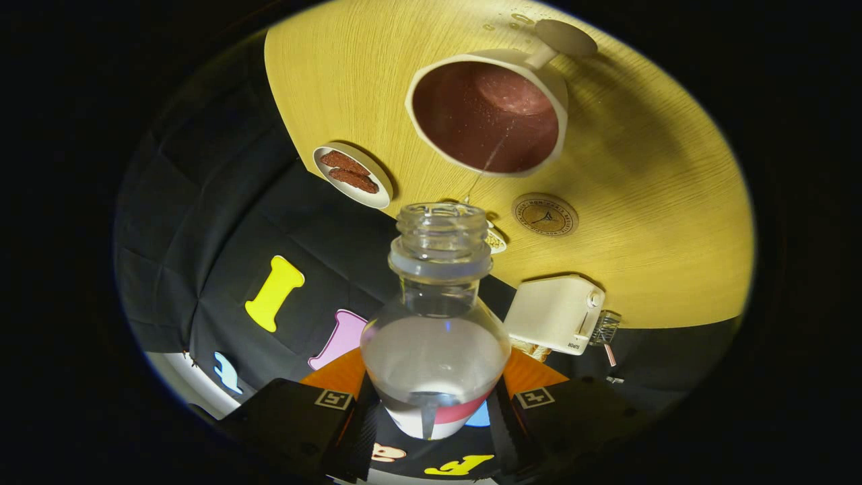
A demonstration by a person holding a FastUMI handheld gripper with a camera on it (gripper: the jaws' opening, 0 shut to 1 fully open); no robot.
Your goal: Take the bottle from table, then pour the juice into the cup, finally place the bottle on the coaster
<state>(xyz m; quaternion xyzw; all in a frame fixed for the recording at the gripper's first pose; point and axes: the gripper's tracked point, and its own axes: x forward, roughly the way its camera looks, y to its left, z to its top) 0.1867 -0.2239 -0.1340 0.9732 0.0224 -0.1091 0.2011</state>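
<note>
Presently the gripper [434,404] was clamped on the bottle [436,350], with one finger pressed against each side of the clear body near its base. The bottle was uncapped and tipped forward, its threaded open neck pointing toward the cup [486,114] beyond the fingers. A thin stream of liquid ran from the bottle mouth into the cup, whose interior showed reddish-brown with a speckled surface at the bottom. The cup rested on the light wooden table [646,222], its handle on the far side. The round coaster [545,214] lay bare on the table just beside the cup, between the cup and a white toaster [553,313]. A small plate [353,175] carrying two brown pieces sat near the table edge on the cup's other side. Clear liquid remained in the bottle's lower body.
</note>
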